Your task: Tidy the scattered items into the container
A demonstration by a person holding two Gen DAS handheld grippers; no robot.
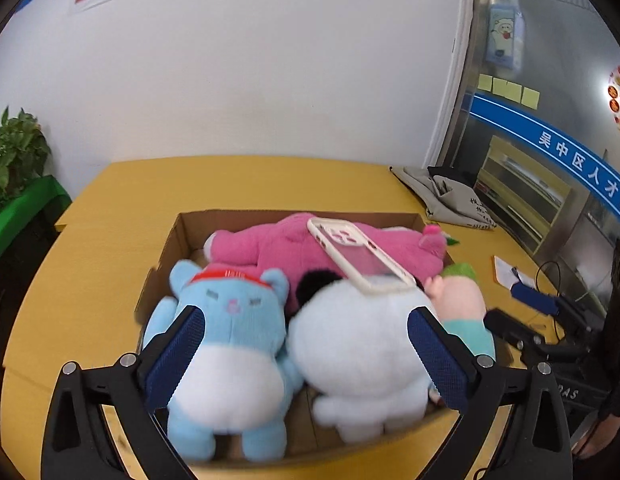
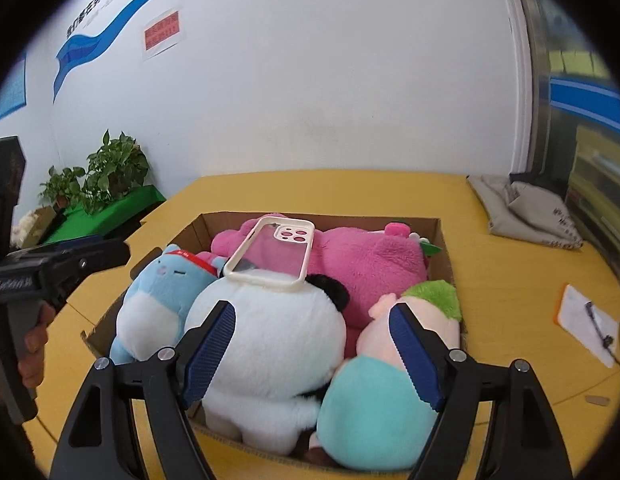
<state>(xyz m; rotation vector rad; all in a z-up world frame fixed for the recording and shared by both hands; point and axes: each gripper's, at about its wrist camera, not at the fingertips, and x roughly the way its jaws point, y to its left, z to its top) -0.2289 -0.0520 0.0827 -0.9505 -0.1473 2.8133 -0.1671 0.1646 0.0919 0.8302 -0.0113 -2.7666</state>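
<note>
Both jaws stand apart and hold nothing. The left hand-held gripper point(image 1: 306, 354) hangs just short of the cardboard box point(image 1: 172, 240), framing the blue plush point(image 1: 230, 332) and the white plush point(image 1: 361, 340). The right hand-held gripper point(image 2: 310, 352) hangs over the box's near edge, framing the white plush point(image 2: 270, 344) and a teal-bodied doll point(image 2: 373, 404). Dead ahead of both, the phone case point(image 2: 270, 256) lies across the toys, its long axis running away from the jaws. Everything seems boxed; neither hand is clearly nearer.

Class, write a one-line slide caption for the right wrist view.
Open right gripper above cardboard box packed with plush toys; phone case on top.
</note>
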